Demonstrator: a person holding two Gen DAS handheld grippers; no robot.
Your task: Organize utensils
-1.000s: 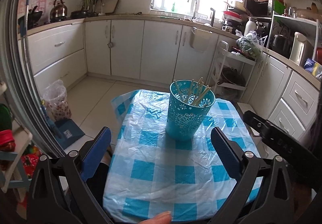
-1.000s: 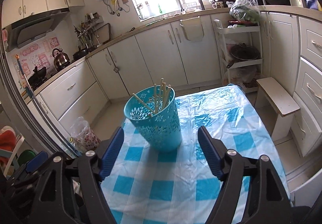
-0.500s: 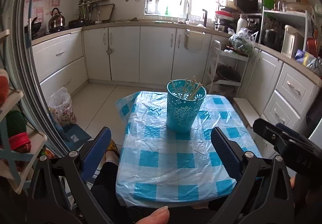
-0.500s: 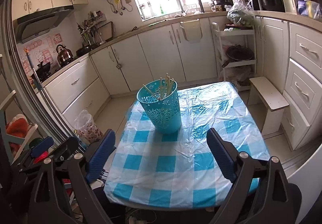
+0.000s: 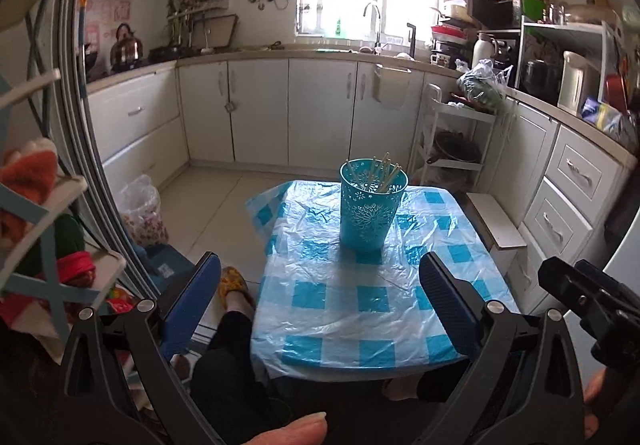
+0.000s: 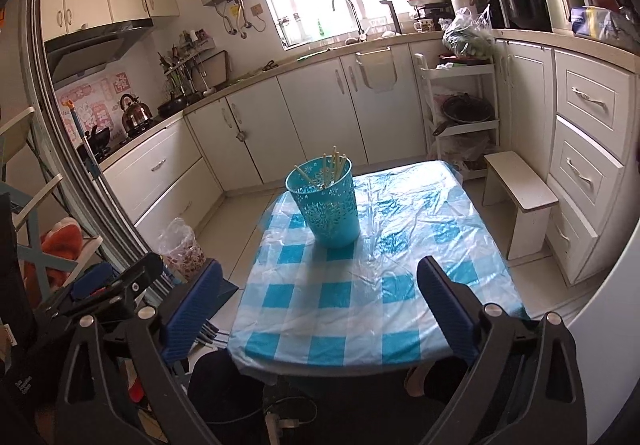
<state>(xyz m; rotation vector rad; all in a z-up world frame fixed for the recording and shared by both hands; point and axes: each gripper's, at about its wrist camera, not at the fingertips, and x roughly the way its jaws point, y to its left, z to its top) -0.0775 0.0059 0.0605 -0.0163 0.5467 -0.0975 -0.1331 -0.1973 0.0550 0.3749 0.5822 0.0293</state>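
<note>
A teal lattice holder [image 5: 373, 205] [image 6: 324, 205] stands upright at the far middle of the small table with the blue-and-white checked cover [image 5: 340, 309]. Several wooden chopsticks [image 5: 384, 173] [image 6: 332, 165] stick out of it. My left gripper [image 5: 319, 265] is open and empty, held back over the table's near edge, well short of the holder. The jaws of my right gripper [image 6: 319, 267] are opening, with nothing between them, and it hangs equally far back. Each gripper shows at the edge of the other's view.
A white stool [image 6: 518, 189] stands right of the table. On the floor to the left sits a plastic bag [image 5: 140, 209]. A person's legs and a slipper [image 5: 234, 285] are under the near left corner. A shelf rack [image 5: 40, 245] is close on the left.
Both grippers have drawn back and upward from the holder, so the whole table now shows. The right gripper's jaws stand wider than before.
</note>
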